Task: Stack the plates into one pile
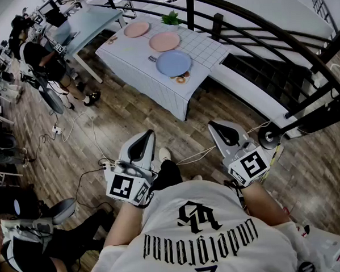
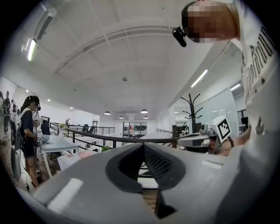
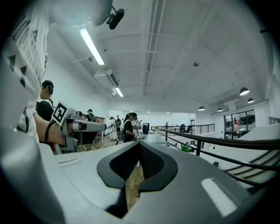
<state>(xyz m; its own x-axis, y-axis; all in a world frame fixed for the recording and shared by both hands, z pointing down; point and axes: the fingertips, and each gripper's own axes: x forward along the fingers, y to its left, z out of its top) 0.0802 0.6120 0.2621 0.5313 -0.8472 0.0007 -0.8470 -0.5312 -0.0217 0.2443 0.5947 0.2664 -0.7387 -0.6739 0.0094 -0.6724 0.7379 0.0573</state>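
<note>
At the left, the left gripper (image 1: 143, 141) is held level in front of the person, its jaws brought together on nothing, well short of the white-clothed table (image 1: 133, 65). On that table three plates are laid out apart in a slanting row, unstacked: a pink plate (image 1: 136, 29) farthest left, a second pink plate (image 1: 164, 41) next, and a blue plate (image 1: 173, 63) nearest the front edge. At the right, the right gripper (image 1: 219, 129) is likewise held level, its jaws closed together and empty, well apart from the plates.
</note>
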